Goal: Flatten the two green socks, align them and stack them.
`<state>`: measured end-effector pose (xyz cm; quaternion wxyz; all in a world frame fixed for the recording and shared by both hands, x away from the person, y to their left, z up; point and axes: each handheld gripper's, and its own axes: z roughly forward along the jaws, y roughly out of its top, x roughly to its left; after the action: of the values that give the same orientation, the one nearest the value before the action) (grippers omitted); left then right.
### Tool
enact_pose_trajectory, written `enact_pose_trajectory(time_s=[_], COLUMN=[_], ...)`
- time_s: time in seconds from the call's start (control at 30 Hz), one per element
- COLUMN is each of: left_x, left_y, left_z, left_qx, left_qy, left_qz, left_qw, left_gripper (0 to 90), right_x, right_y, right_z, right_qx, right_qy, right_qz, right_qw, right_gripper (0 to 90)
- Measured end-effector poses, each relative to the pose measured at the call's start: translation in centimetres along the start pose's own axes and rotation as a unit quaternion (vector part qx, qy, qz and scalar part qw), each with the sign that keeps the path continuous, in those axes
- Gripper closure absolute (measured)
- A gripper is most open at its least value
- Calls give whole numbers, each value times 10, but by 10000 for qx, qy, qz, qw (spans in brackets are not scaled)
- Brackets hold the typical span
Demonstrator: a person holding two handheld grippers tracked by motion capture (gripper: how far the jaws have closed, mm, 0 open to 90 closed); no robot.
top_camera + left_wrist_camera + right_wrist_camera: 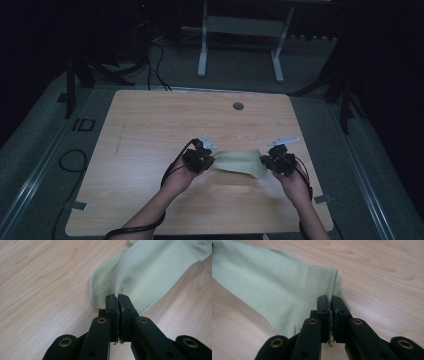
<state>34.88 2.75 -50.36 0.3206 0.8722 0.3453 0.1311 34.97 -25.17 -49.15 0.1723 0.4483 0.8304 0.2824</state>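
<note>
Between 2 grippers [200, 159] [278, 162], 1 cloth [240, 162]

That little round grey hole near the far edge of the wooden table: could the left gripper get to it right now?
Probably not straight away. The left gripper is shut on one end of the pale green knitted cloth, whose other end the right gripper holds. The bare wooden table between it and the round grey hole holds no obstacle.
</note>
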Motion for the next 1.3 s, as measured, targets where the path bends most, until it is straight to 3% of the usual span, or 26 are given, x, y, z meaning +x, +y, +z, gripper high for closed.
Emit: enact_pose_trajectory(time_s=[0.37,0.6,0.77,0.87,0.97,1.03,1.17,1.23,1.3], left_x=[11,17,16,16,16,17,19,18,14], left_y=[6,3,-1,-2,-1,1,6,8,10], left_z=[31,50,56,55,48,43,35,34,37], left_qx=[265,399,488,448,295,139,-104,-212,-121], left_qy=[55,-32,-62,-118,-95,-81,73,10,7], left_qz=[-73,-175,-128,-178,-188,-223,-226,-210,-100], left_qw=[9996,9990,9987,9988,9993,9996,9997,9996,9999], left_gripper=[871,866,847,778,657,635,650,698,738], right_x=[-16,-21,-23,-20,-18,-18,-16,-14,-12], right_y=[6,4,2,4,7,8,10,9,8], right_z=[34,59,65,65,60,56,49,47,46], right_qx=[395,634,586,652,557,489,392,290,253], right_qy=[15,-30,44,23,-17,41,66,113,169], right_qz=[257,310,322,134,131,148,146,160,155], right_qw=[9989,9975,9978,9978,9984,9987,9991,9994,9994], right_gripper=[859,855,746,654,593,561,542,571,608])
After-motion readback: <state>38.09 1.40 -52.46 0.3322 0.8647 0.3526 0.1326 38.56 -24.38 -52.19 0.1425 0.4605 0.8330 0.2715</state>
